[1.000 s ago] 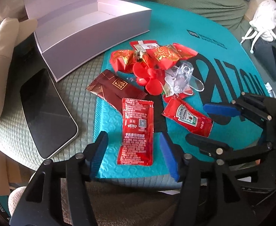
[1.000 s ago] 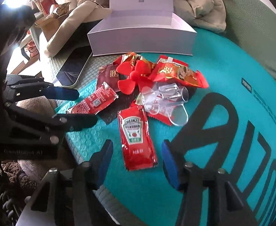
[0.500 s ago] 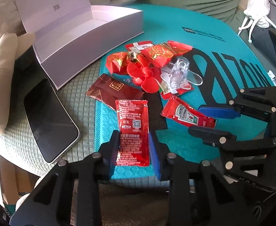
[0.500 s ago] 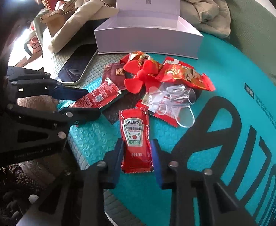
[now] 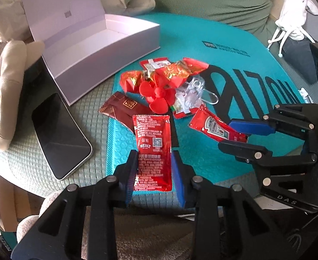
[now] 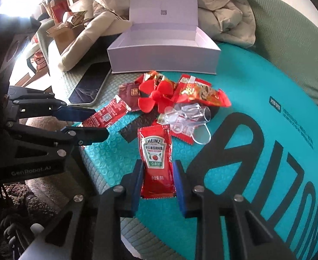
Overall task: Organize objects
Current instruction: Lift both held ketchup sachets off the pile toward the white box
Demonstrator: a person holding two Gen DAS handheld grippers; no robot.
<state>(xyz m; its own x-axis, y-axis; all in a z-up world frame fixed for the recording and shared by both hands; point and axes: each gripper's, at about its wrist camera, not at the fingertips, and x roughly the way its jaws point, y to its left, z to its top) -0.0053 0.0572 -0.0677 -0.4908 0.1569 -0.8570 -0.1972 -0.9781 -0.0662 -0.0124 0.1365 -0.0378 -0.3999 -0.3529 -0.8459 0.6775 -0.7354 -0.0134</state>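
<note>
The left gripper (image 5: 153,169) has its fingers (image 5: 131,171) closed on the near end of a ketchup sachet (image 5: 153,149) lying back side up, print and code showing; the pads press its two long edges, and the jaws have just been closing with the sachet between them. The right gripper (image 6: 158,181) grips a second sachet (image 6: 156,156) the same way, label side up, fingers (image 6: 137,182) tight against both edges; its jaws too have just closed on it. Both sachets lie on a teal mailer (image 5: 202,158) spread over a green ribbed surface (image 5: 24,164); beyond them sits a heap: a brown packet (image 5: 124,107), a red propeller (image 5: 159,96), red-and-gold snack wrappers (image 5: 176,70) and a clear plastic piece (image 5: 191,91), all touching or overlapping. An open white box (image 5: 98,49) stands behind the heap, lid up, partly on the mailer; a phone (image 5: 60,134) lies face up just left of the mailer, beside a beige cloth (image 5: 5,91).
</note>
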